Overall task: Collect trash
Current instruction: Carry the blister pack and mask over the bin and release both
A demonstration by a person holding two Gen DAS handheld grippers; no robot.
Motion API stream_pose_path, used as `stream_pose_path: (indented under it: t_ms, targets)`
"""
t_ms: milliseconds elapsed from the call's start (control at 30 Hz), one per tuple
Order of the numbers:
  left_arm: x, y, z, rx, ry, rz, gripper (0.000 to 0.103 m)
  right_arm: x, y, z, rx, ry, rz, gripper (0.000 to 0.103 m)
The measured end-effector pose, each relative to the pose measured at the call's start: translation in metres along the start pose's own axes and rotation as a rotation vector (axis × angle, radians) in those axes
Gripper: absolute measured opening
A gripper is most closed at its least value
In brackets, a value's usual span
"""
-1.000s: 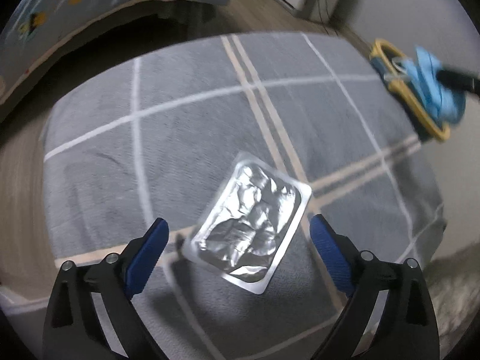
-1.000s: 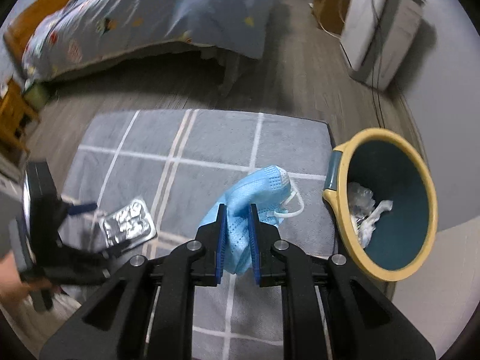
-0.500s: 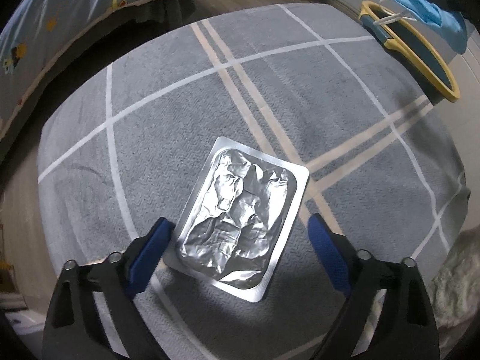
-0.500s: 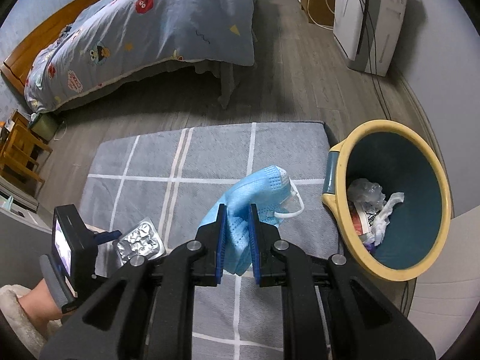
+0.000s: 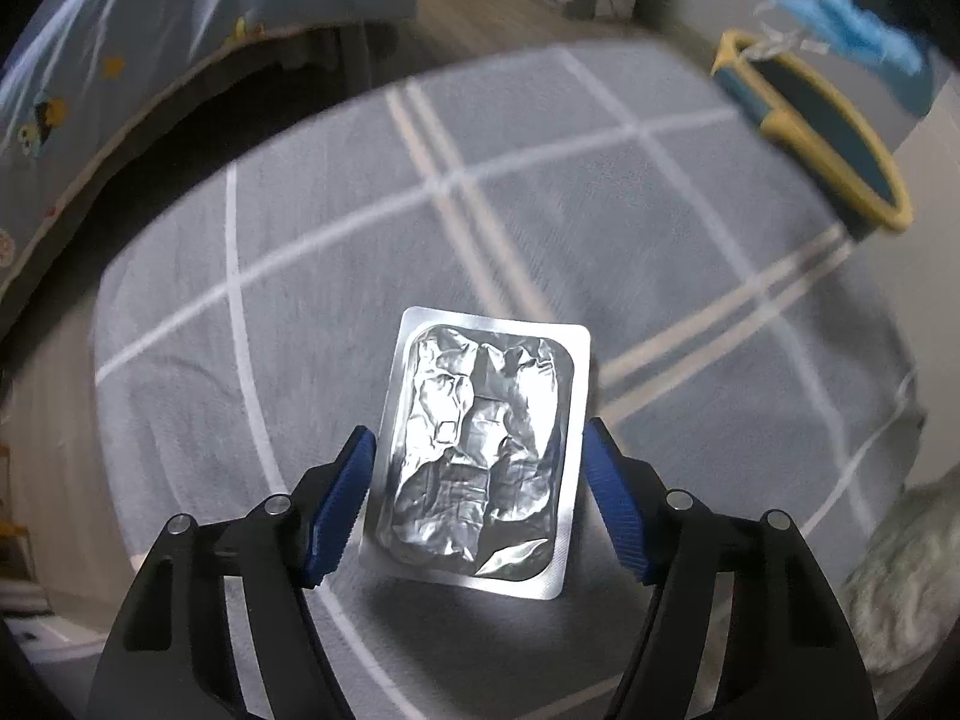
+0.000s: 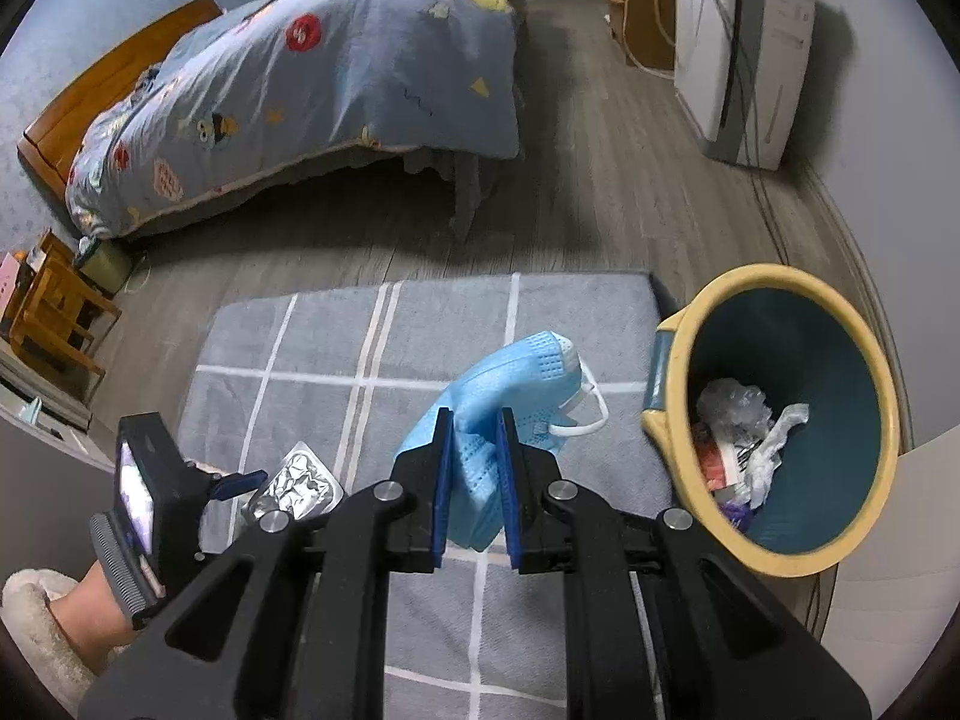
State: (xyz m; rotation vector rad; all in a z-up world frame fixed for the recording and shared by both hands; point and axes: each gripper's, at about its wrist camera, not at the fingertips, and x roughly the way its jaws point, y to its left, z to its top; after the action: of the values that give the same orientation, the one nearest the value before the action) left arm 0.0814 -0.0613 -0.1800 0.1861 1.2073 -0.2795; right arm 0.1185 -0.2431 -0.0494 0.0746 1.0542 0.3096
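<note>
Left straddling foil pack, right carrying mask toward the bin.

Landmark is the grey rug. Near its left end, your left gripper is spread wide, fingers either side of the foil blister pack, which lies flat on the rug; whether the pads touch its edges I can't tell. That straddle suits an edge pinch, since a flat sheet offers nothing else to grip. Above the rug's middle, your right gripper is clamped narrow on the blue face mask, held clear of the rug. Off the rug's right edge sits the trash bin, already holding wrappers, mouth tilted toward you for an easy drop.
</note>
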Motion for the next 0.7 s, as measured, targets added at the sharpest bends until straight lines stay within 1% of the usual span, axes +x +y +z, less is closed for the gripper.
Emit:
stream_pose_path:
  t_ms: [100, 167, 233, 333, 400, 467, 567, 700]
  targets:
    - [-0.018, -0.010, 0.015, -0.017, -0.056, -0.018, 0.071, -0.008, -0.016, 0.003, 0.033, -0.020, 0.004, 0.013]
    - [-0.026, -0.019, 0.026, -0.019, -0.079, -0.025, 0.071, -0.013, -0.027, 0.004, 0.054, -0.031, 0.007, 0.013]
    - [-0.033, -0.030, 0.039, -0.005, -0.092, -0.030, 0.071, -0.016, -0.040, 0.005, 0.067, -0.036, 0.001, 0.013]
    - [-0.038, -0.047, 0.050, 0.022, -0.107, -0.042, 0.071, -0.019, -0.060, 0.004, 0.095, -0.039, -0.013, 0.013]
    - [-0.040, -0.065, 0.060, 0.043, -0.117, -0.063, 0.071, -0.022, -0.080, 0.005, 0.128, -0.048, -0.020, 0.013]
    - [-0.039, -0.084, 0.071, 0.073, -0.126, -0.082, 0.071, -0.024, -0.103, 0.005, 0.149, -0.059, -0.067, 0.013]
    - [-0.042, -0.110, 0.087, 0.121, -0.135, -0.102, 0.071, -0.028, -0.143, 0.004, 0.248, -0.071, -0.085, 0.014]
    - [-0.043, -0.142, 0.106, 0.177, -0.147, -0.121, 0.071, -0.030, -0.188, -0.002, 0.338, -0.078, -0.132, 0.013]
